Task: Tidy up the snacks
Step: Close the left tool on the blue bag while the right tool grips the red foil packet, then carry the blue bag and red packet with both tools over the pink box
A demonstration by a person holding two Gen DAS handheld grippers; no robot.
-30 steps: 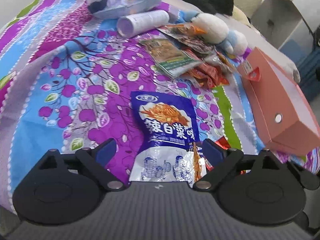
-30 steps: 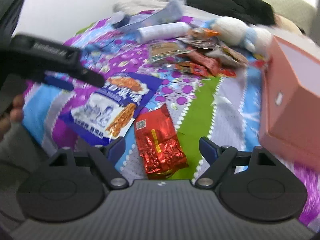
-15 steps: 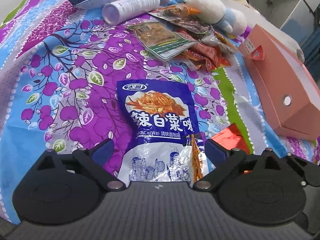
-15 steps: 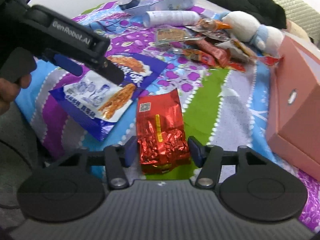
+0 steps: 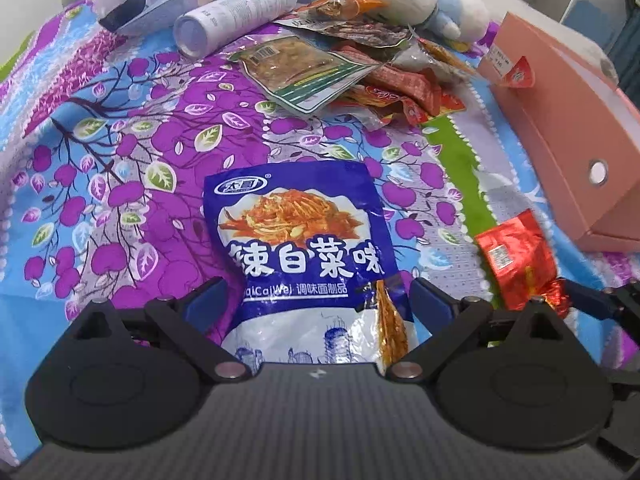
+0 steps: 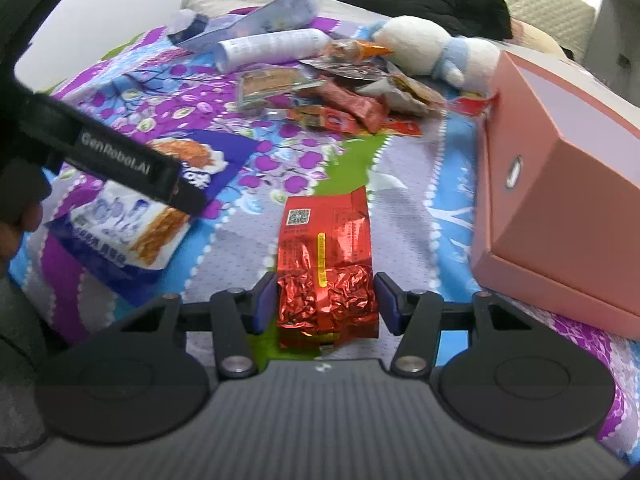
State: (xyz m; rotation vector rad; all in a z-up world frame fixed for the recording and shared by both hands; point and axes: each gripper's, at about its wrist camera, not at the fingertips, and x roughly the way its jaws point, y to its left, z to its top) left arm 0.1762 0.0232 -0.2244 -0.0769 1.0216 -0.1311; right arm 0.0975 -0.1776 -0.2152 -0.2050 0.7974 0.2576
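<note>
Two grippers are being brought down over separate snack packets on the flower-patterned purple and blue bedspread (image 5: 120,184), one packet for each hand. The right gripper (image 6: 325,300) is being narrowed around the crinkled red foil pouch (image 6: 326,264); its jaws have just been closing, and the blue pads are standing just beside the pouch's long sides, contact not being clearly shown. The left gripper (image 5: 316,300) is being held wide open, its fingers straddling the lower end of the blue and white printed noodle-snack bag (image 5: 304,256) without touching it, probably so that the bag can be pinched across its width.

Beyond them, toward the far edge of the bedspread, a loose heap of red and clear snack wrappers (image 5: 360,76) is lying near a white cylindrical bottle (image 5: 236,16) and a white and blue plush toy (image 5: 420,0). Along the right edge a salmon-pink cardboard box (image 6: 560,184) is waiting, seemingly the destination.
</note>
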